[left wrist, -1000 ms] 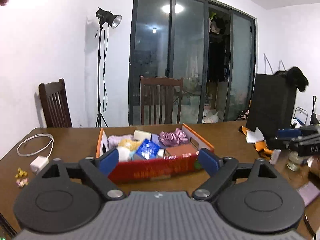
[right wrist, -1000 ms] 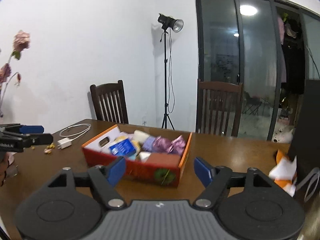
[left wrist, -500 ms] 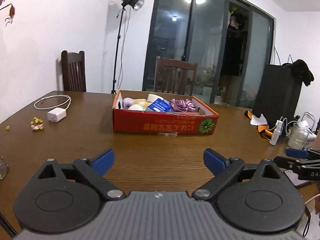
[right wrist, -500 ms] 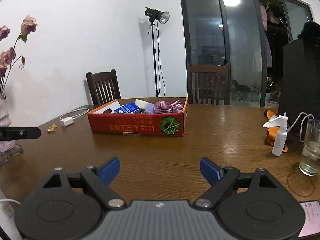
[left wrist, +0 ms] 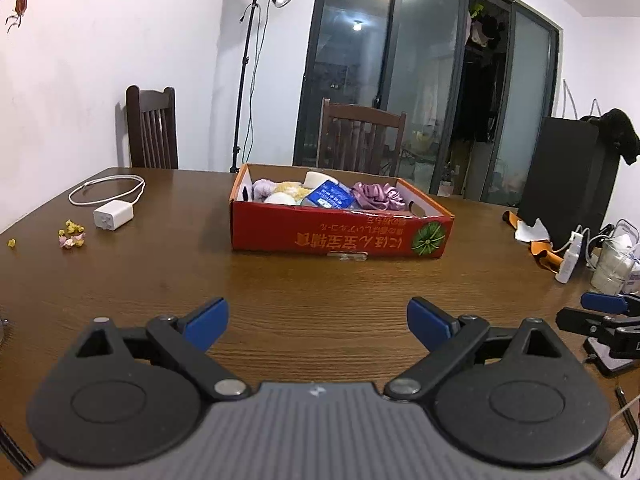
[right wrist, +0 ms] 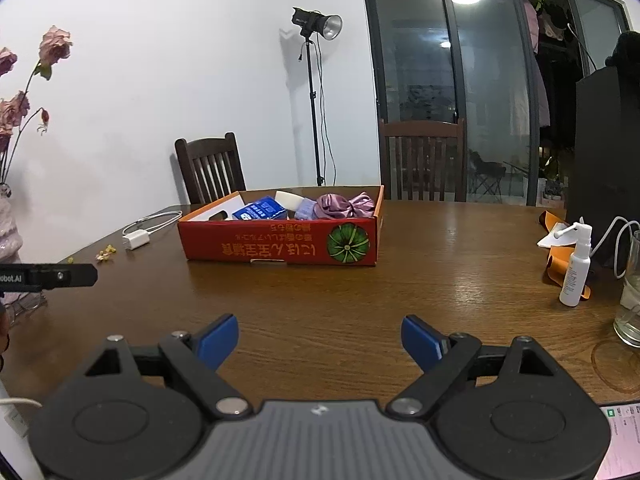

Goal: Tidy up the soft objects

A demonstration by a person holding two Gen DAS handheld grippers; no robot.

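Note:
A red cardboard box (left wrist: pixel 340 236) (right wrist: pixel 276 246) stands in the middle of the wooden table. It holds a purple satin cloth (left wrist: pixel 378 196) (right wrist: pixel 344 205), a blue packet (left wrist: pixel 328 198) (right wrist: pixel 260 210), a yellow fluffy piece (left wrist: pixel 294 189), a white ball (left wrist: pixel 280 199) and a lilac piece (left wrist: pixel 262 188). My left gripper (left wrist: pixel 318 322) hovers low over bare table in front of the box, open and empty. To its right, my right gripper (right wrist: pixel 320 340) does the same, also open with nothing between its blue pads.
A white charger with its cable (left wrist: pixel 113 214) and scattered petals (left wrist: pixel 72 236) lie at the left. A spray bottle (right wrist: pixel 576 268), a glass (right wrist: pixel 632 292), an orange cloth (right wrist: pixel 556 256) and a phone (right wrist: pixel 622 436) crowd the right. A vase of flowers (right wrist: pixel 6 232) stands far left; chairs stand behind.
Both grippers have drawn back from above the box and sunk towards the table; the box now sits farther off. The right jaws have spread a little wider.

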